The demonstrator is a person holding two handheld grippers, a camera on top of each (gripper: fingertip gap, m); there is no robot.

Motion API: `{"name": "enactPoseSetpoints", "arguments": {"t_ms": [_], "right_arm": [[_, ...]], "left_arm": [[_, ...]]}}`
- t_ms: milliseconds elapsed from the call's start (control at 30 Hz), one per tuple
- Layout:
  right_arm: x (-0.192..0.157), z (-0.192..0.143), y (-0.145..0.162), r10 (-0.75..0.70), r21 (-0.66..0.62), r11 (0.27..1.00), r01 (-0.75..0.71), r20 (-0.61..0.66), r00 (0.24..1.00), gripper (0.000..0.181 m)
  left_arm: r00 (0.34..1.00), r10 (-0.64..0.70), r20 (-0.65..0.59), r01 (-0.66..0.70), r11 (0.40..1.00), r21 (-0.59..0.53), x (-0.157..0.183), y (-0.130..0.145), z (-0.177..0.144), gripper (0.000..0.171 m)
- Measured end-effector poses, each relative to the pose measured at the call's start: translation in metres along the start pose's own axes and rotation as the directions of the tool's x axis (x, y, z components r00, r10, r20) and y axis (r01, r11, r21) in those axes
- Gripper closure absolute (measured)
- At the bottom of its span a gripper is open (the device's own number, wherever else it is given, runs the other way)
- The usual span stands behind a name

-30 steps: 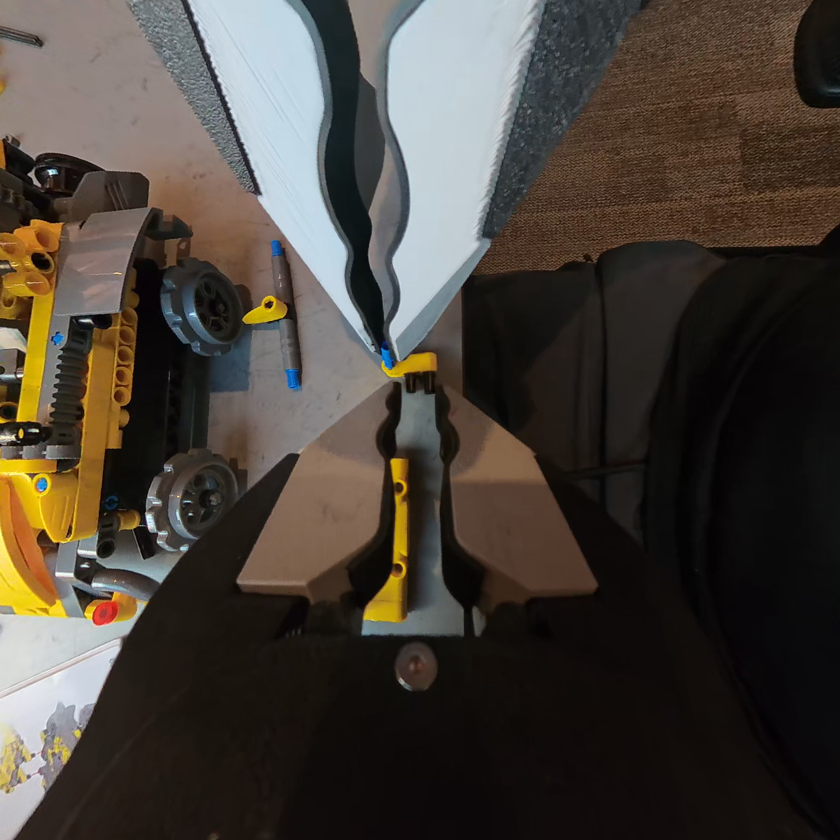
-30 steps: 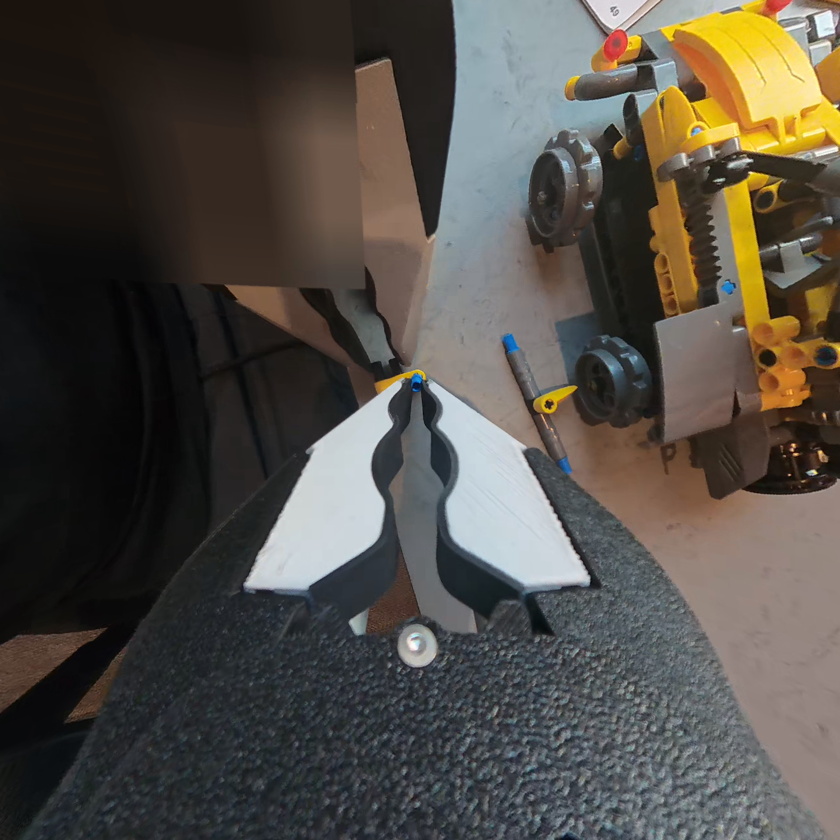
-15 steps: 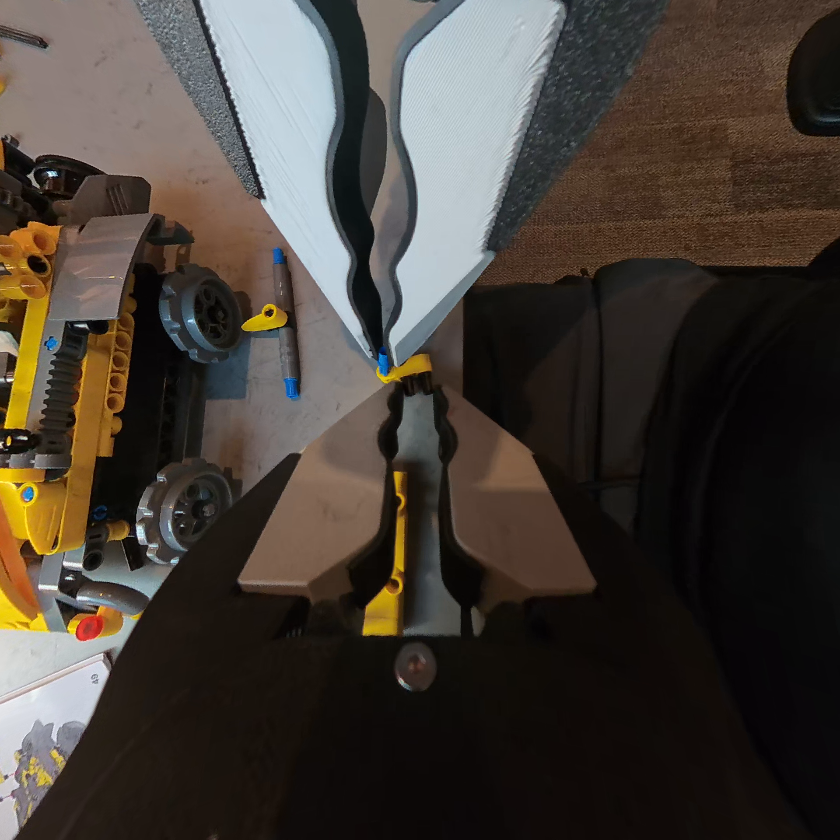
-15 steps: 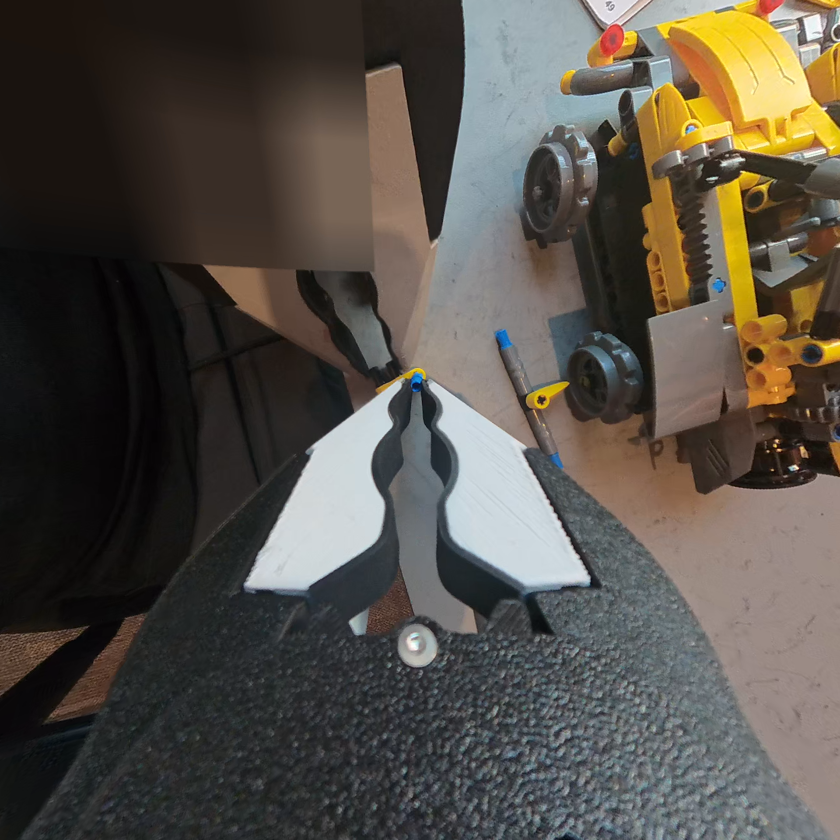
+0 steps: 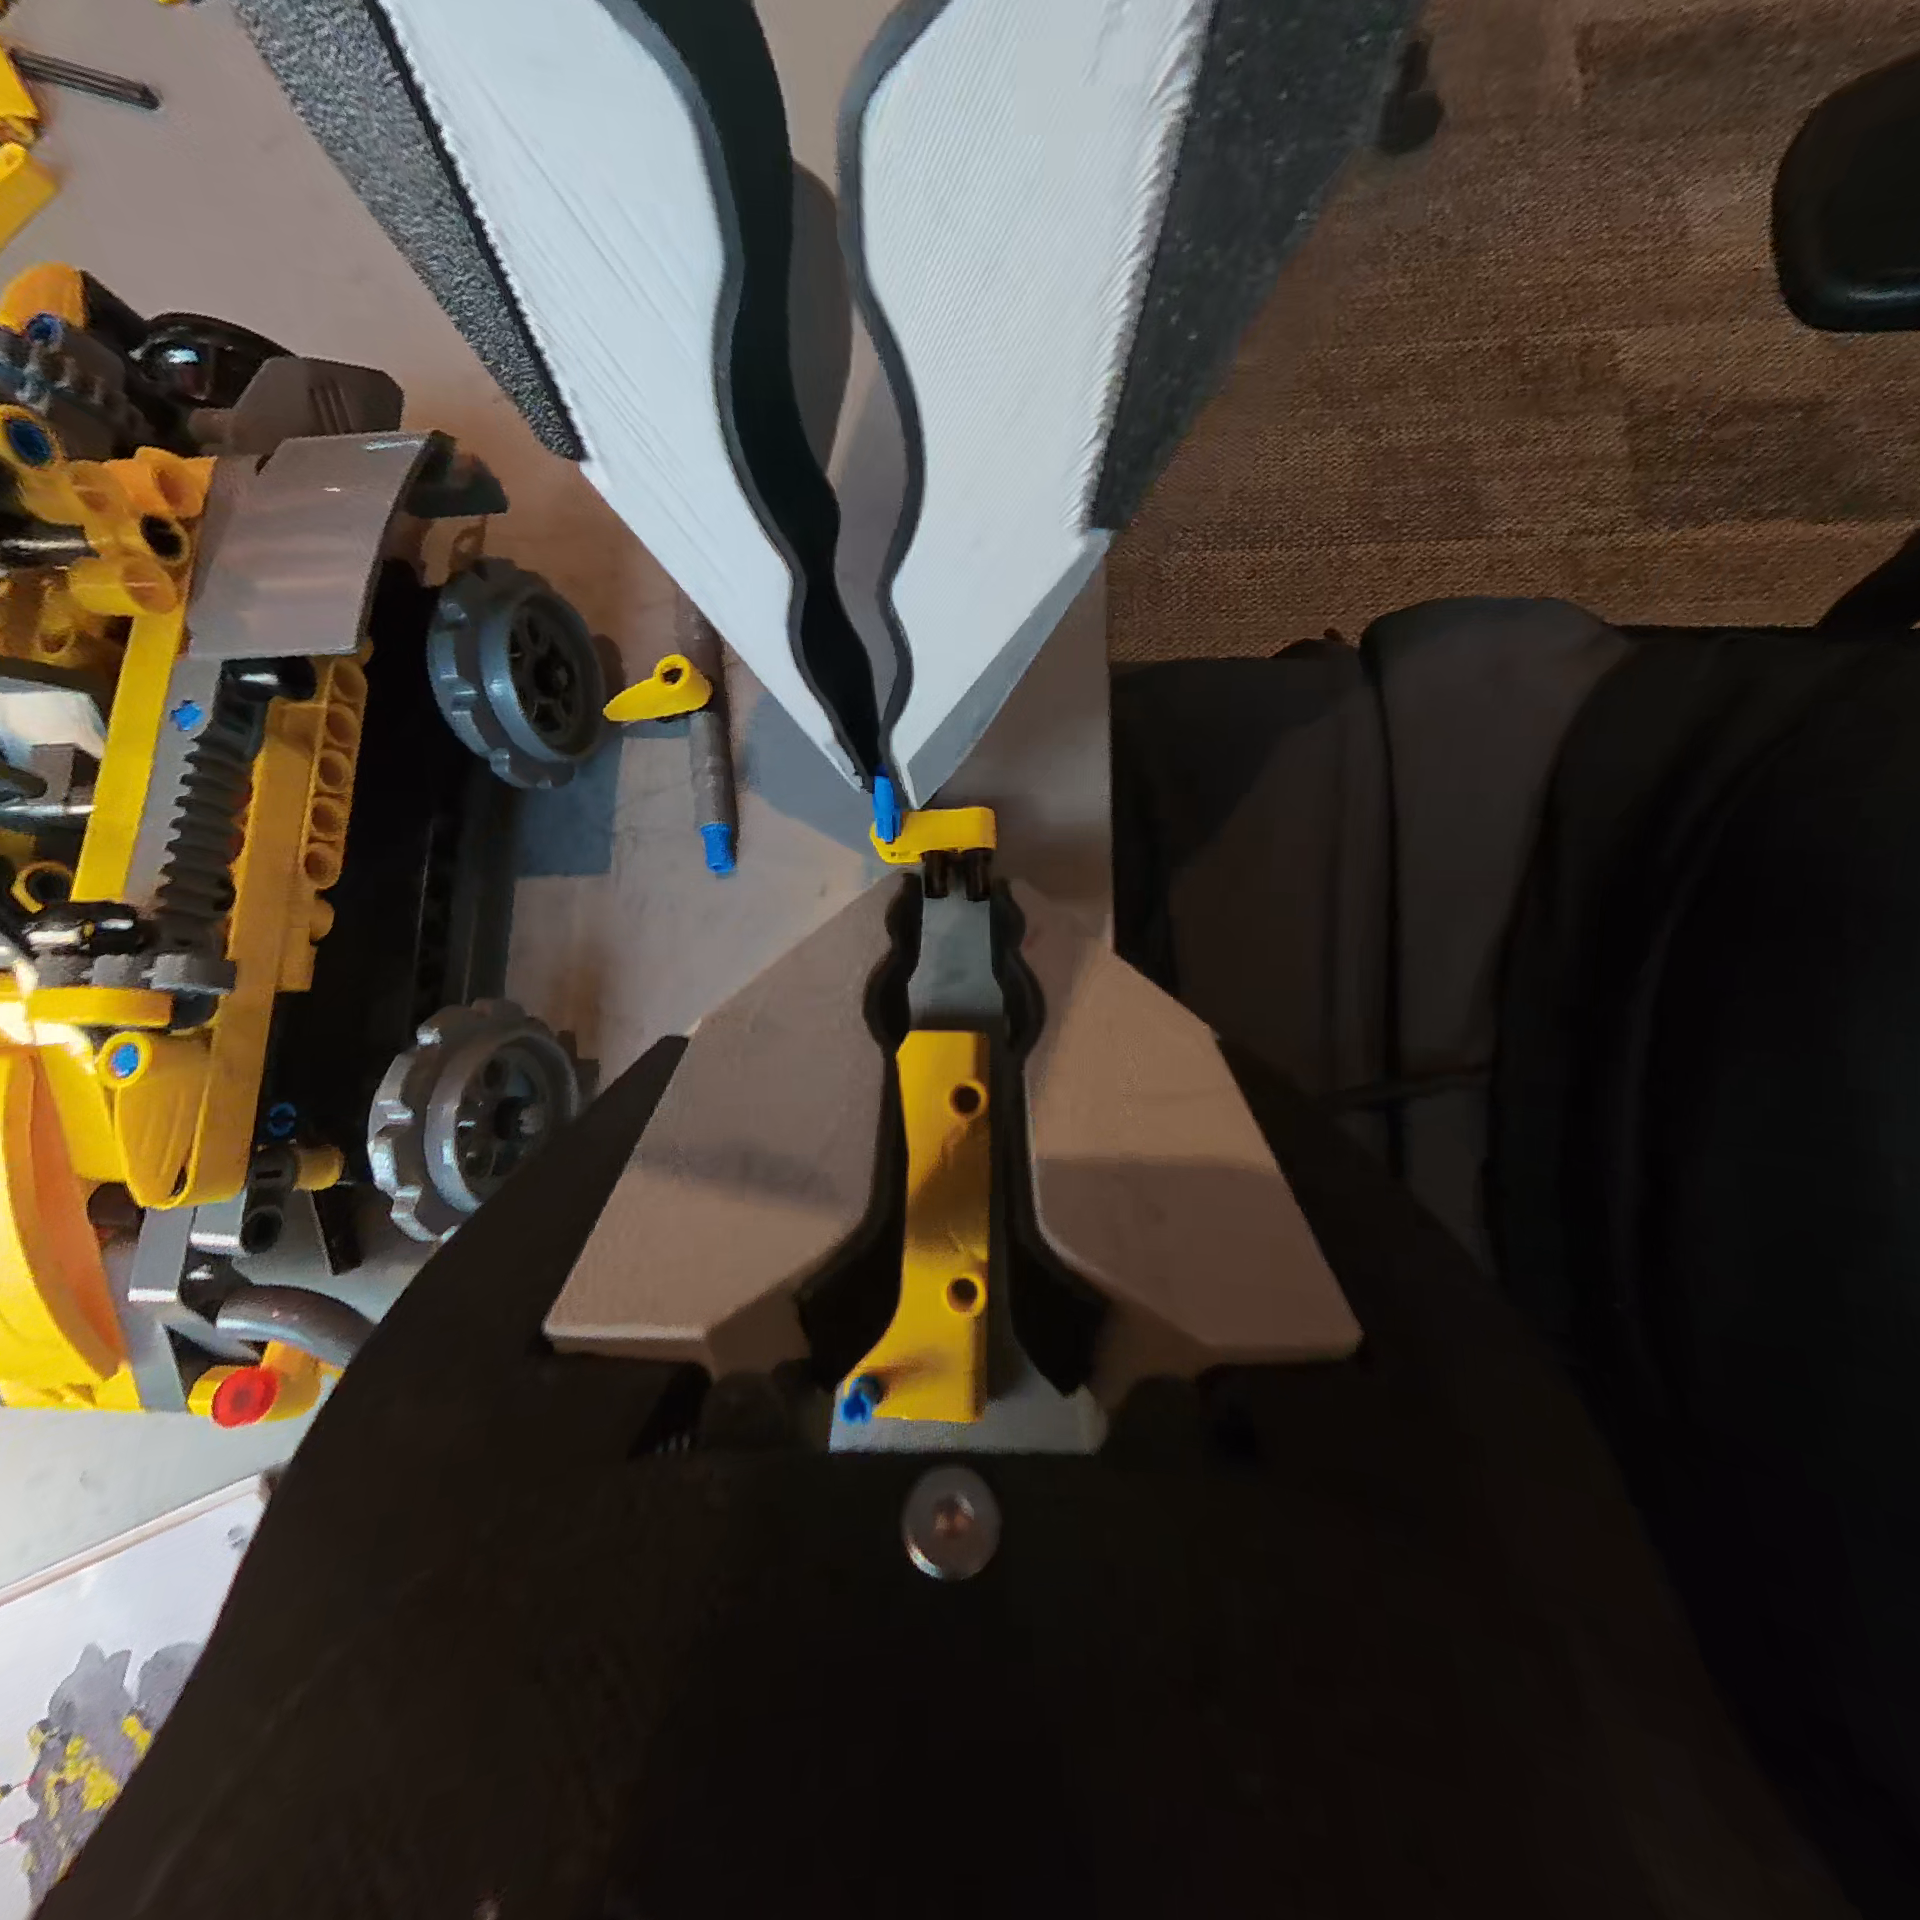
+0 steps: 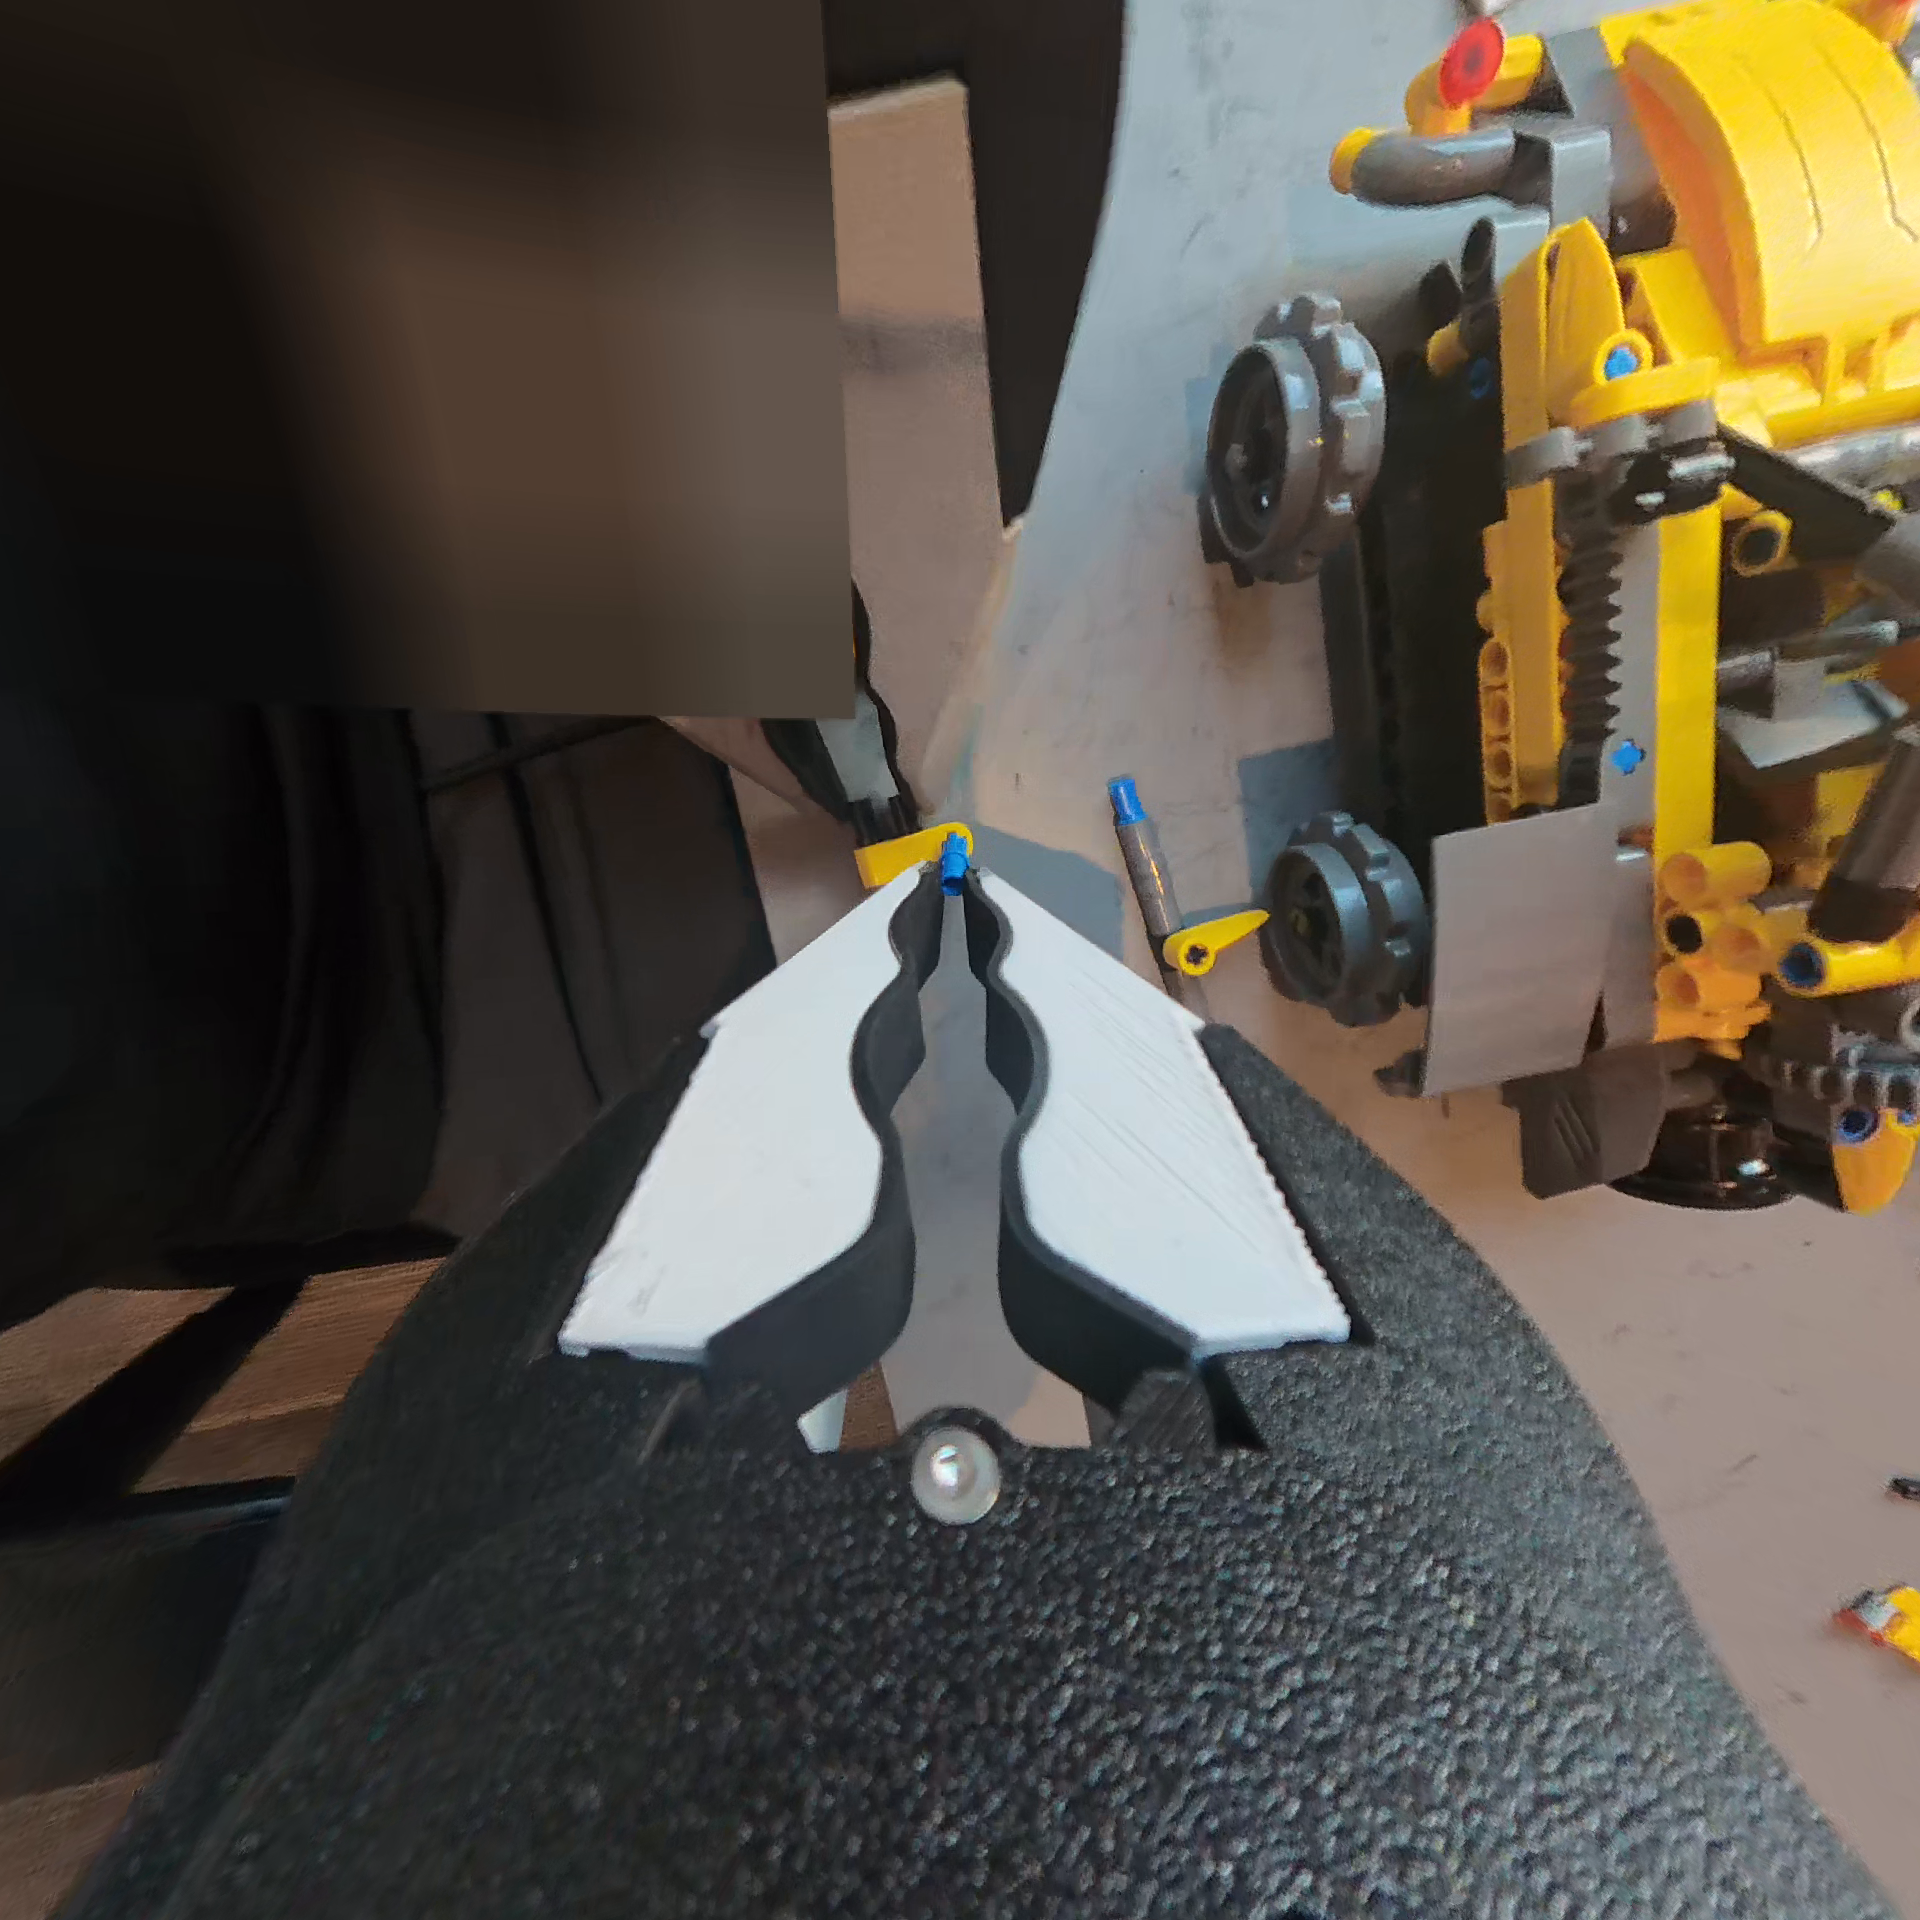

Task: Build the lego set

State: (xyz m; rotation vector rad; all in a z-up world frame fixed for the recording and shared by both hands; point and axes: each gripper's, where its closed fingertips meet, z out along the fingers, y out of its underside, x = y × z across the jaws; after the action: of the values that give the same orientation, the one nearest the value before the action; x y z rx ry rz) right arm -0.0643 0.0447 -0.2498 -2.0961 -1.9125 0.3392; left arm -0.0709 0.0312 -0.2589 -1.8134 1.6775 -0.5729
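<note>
My left gripper point(image 5: 951, 883), with grey fingers, is shut on two black pins that carry a small yellow connector point(image 5: 935, 828). My right gripper point(image 6: 951, 873), with white fingers, meets it tip to tip and is shut on a blue pin point(image 6: 951, 868). The pin sits at one end of the yellow connector point(image 6: 909, 854). In the left wrist view the right gripper point(image 5: 883, 790) comes down from the top with the blue pin point(image 5: 883, 810). A yellow beam point(image 5: 940, 1195) shows in the gap between the left fingers; I cannot tell whether it is held.
A yellow and grey brick-built vehicle point(image 5: 208, 831) point(image 6: 1610, 623) lies on the table. Next to its wheels lies a grey axle with blue ends point(image 5: 712, 769) point(image 6: 1148, 873). A printed booklet point(image 5: 83, 1714) lies nearby. Past the table edge are a person's dark clothing point(image 5: 1558, 1143) and brown carpet point(image 5: 1455, 416). My two grippers' fingertips are within a few centimetres of each other.
Both grippers stay tip to tip at the table edge. The yellow connector has gone from tilted to level. The yellow beam in the left gap now shows a wider face.
</note>
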Motion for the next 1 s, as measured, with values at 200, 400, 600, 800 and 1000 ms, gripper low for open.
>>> {"name": "enactPoseSetpoints", "arguments": {"t_ms": [200,400,600,800,1000], "right_arm": [[0.007,0.0,-0.003,0.156,0.034,0.987,-0.155,-0.014,0.988,0.177],[0.007,-0.007,-0.006,0.252,0.104,0.963,-0.249,-0.009,0.968,0.177],[0.007,-0.024,0.009,0.343,0.185,0.923,-0.337,-0.003,0.939,0.177],[0.001,-0.027,0.03,0.395,0.213,0.896,-0.391,0.027,0.918,0.177],[-0.006,-0.028,0.032,0.426,0.258,0.866,-0.429,0.071,0.902,0.177]], "left_arm": [[0.99,-0.018,0.137,0.016,1.0,0.013,-0.01,-0.001,-0.012,0.152],[0.966,-0.119,0.23,0.114,0.993,0.036,-0.013,-0.013,-0.009,0.144],[0.976,-0.128,0.174,0.137,0.99,-0.041,-0.007,-0.005,0.006,0.158],[0.998,-0.05,0.034,0.052,0.998,-0.045,0.005,-0.015,0.014,0.156],[0.999,-0.014,-0.029,0.013,0.998,-0.055,0.0,-0.019,0.009,0.137]]}}
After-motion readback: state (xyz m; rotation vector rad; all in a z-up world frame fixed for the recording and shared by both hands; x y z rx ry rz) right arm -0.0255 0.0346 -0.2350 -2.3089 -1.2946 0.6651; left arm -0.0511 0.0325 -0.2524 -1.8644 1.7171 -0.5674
